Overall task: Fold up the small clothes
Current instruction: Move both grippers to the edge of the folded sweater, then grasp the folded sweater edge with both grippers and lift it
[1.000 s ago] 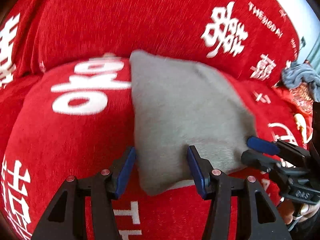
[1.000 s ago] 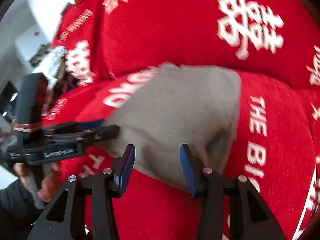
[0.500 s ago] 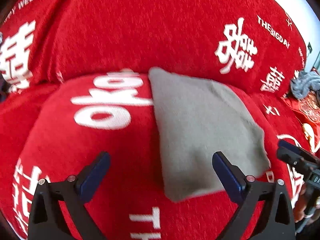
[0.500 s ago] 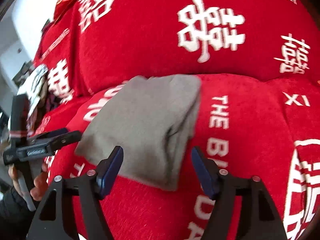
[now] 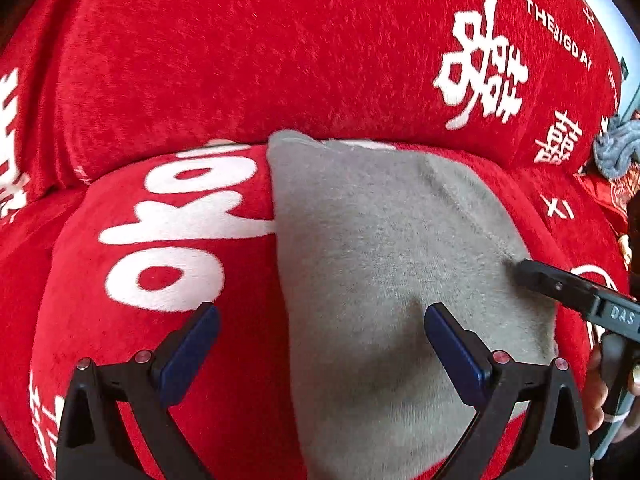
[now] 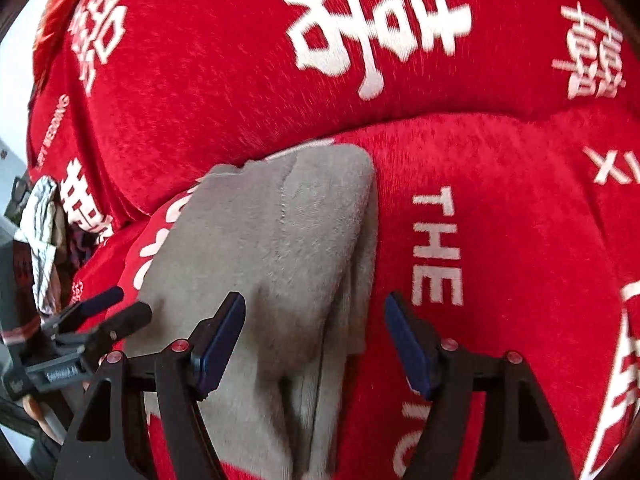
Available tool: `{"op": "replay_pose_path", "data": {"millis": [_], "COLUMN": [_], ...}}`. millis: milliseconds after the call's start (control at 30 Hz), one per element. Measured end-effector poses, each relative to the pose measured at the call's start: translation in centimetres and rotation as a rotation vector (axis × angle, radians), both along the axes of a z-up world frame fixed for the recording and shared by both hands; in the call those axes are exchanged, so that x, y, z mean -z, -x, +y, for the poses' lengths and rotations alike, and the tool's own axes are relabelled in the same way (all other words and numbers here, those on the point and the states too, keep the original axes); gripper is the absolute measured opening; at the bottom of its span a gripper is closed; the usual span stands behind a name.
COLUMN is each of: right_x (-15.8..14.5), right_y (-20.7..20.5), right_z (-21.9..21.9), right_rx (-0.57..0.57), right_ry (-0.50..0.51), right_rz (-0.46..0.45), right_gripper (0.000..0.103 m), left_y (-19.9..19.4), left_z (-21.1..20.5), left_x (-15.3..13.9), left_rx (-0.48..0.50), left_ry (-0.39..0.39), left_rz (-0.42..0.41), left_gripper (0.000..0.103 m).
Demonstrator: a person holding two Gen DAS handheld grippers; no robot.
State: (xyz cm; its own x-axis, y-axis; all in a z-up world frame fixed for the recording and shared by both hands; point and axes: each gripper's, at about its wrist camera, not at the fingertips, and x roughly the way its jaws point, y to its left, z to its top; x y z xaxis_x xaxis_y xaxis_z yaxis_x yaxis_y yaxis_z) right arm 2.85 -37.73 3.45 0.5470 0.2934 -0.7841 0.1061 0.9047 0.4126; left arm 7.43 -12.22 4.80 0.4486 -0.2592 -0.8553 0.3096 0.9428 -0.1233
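The left gripper (image 5: 322, 354) has just been opening; its jaws stand wide, empty, straddling the left edge of the grey cloth (image 5: 384, 264), which lies folded on the red sofa cushion (image 5: 160, 320). Right of that edge, the right gripper (image 6: 314, 340) has likewise been opening and grips nothing. The cloth looks soft, light and limp; an edge or corner seems the best hold.

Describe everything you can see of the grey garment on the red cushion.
The grey garment is soft, fleecy-looking cloth, folded into a layered slab; stacked edges and a stitched seam show in the right wrist view. It lies flat on the red cushion printed with white characters. Both grippers stand open over its near end, neither gripping it.
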Motion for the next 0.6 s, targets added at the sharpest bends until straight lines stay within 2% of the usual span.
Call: {"op": "replay_pose_path", "data": {"millis": [100, 300, 600], "right_x": [1.1, 2.6, 3.2], "right_y": [-1.0, -2.3, -4.1], "right_z": [0.1, 0.4, 0.8], "right_rx": [-0.004, -0.016, -0.02], "right_ry": [-0.015, -0.056, -0.079], "right_rz": [0.024, 0.034, 0.037], "right_gripper": [0.075, 0.075, 0.076], "left_y": [-0.7, -1.8, -3.3], "left_z": [-0.4, -0.8, -1.6], "left_x": [1.0, 1.9, 2.9], "left_rx": [0.009, 0.02, 0.063], "left_ry": [0.0, 0.049, 0.122], "left_rz": [0.025, 0.059, 0.148], "left_gripper": [0.102, 0.102, 0.102]}}
